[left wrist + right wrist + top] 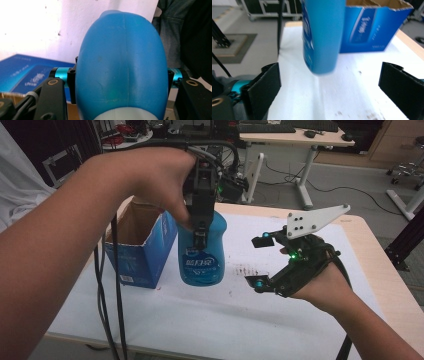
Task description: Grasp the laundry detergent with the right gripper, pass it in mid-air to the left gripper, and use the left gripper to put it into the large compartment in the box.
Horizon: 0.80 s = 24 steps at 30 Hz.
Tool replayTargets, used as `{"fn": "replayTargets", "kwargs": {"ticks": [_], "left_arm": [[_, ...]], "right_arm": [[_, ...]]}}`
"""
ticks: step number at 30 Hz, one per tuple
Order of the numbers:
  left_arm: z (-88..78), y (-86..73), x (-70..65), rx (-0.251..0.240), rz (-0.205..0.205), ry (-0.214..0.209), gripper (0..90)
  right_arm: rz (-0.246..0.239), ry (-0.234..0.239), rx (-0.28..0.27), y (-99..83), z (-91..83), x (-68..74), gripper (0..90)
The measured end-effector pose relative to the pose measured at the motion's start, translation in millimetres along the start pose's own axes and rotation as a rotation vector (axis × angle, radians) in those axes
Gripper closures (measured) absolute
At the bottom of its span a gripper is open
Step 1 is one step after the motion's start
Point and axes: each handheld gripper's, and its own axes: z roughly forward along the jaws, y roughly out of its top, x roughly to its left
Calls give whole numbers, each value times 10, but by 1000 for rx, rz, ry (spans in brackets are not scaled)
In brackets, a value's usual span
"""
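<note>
From the high view, your left gripper (pixel 200 227) is clamped on the blue bottle (pixel 201 251), which hangs upright above the table (pixel 280 320), just beside the open blue box (pixel 141 246). Your right gripper (pixel 263 261) waits nearby, its 2 jaws apart and empty.

The left gripper view has the bottle (pixel 121 65) pinched between both jaws.

In the right gripper view the bottle (pixel 323 35) stands ahead of the open jaws, long axis vertical, box (pixel 372 27) behind.

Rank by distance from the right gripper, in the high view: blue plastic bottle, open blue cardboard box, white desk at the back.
1. Blue plastic bottle, held up just left of the right gripper.
2. Open blue cardboard box, behind the bottle, farther left.
3. White desk, across the floor behind.
</note>
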Motion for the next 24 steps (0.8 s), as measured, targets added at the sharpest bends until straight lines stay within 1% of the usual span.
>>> {"fn": "replayTargets", "kwargs": {"ticks": [1, 6, 7, 8, 10, 12, 15, 16, 18, 20, 22, 24], "left_arm": [[-38, -41, 18, -1, -17, 0, 400], [-138, -160, 69, -3, -62, 3, 399], [-173, -208, 91, -6, -85, 0, 399], [-192, -233, 104, -6, -92, 0, 400], [-245, -305, 142, -9, -117, -5, 399], [-296, -387, 175, -17, -150, -6, 399], [-385, -534, 244, -27, -208, -6, 399], [-420, -591, 275, -25, -234, -7, 399], [-455, -657, 308, -26, -271, -6, 399], [-503, -744, 362, -18, -326, -9, 399], [-547, -827, 422, -15, -397, -12, 398], [-582, -878, 461, -10, -445, -11, 398]], "right_arm": [[-1, -3, 16, 8, -15, -9, 33], [-6, -16, 67, 58, -77, -50, 17], [-5, -20, 75, 64, -84, -58, 8], [-5, -23, 95, 74, -98, -80, 6], [-8, -26, 118, 83, -115, -98, 5], [-10, -29, 139, 92, -138, -113, 5], [-15, -35, 156, 106, -169, -126, 5], [-14, -35, 164, 111, -182, -134, 6], [-14, -36, 177, 120, -195, -149, 6], [-13, -37, 184, 126, -203, -160, 6], [-14, -41, 193, 129, -209, -172, 6], [-12, -43, 200, 125, -203, -178, 6]]}}
